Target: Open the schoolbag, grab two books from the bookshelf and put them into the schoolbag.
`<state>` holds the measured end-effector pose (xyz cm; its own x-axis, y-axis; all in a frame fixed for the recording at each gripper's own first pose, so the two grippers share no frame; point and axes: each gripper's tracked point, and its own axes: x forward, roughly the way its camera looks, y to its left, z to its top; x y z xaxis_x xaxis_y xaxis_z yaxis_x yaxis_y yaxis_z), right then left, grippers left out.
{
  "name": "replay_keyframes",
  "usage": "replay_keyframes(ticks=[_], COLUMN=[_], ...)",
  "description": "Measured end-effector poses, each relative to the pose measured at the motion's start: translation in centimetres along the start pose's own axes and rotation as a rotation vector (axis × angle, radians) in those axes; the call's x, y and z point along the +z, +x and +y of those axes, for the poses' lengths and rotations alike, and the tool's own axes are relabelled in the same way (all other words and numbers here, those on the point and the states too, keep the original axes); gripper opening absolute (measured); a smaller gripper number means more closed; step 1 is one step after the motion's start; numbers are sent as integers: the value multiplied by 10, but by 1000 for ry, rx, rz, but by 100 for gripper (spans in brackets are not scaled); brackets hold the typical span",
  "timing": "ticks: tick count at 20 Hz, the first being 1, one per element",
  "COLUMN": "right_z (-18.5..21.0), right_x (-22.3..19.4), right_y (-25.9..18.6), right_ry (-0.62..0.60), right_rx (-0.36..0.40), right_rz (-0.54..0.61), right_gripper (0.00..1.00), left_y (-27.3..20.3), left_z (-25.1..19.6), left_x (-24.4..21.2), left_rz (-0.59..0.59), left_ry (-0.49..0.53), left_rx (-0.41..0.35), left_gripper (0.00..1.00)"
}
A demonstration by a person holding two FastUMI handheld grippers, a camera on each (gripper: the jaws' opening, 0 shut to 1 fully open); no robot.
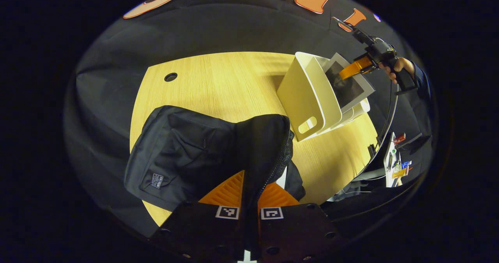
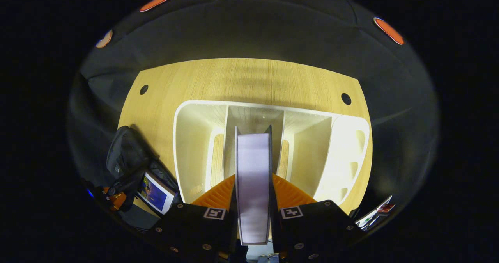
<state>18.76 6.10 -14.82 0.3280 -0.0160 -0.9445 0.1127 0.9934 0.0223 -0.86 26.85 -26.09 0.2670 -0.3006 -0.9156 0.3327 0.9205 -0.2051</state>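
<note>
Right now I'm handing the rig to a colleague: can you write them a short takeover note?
Left gripper: shut on the schoolbag's flap, holding it up.
Right gripper: shut on a book, spine up, above the white bookshelf's middle slot.
One book already lies in the schoolbag on the wooden table.
Done: bag opened, first book in.
Left: carry the second book to the bag, drop it in.

The dark matt woven-cloth schoolbag (image 1: 183,150) lies on the pale wood-grain tabletop (image 1: 218,83), satin-smooth. On that tabletop the cream smooth plastic bookshelf (image 2: 195,138) has a slight sheen; the book's white paper page edges (image 2: 253,185) look matt.
</note>
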Motion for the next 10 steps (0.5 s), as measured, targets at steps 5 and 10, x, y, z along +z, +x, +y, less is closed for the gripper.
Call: replay_keyframes(ticks=[5,10], right_z=[-3,-4], right_x=[-32,-77], right_y=[-23,-43], right_ry=[48,93], right_rx=[23,42], right_rz=[-6,-1], right_gripper=[36,36], left_y=[0,2], left_z=[-1,-4], left_x=[-1,-2], left_rz=[-4,0], left_ry=[27,73], left_rx=[-14,-28], left_gripper=[6,6])
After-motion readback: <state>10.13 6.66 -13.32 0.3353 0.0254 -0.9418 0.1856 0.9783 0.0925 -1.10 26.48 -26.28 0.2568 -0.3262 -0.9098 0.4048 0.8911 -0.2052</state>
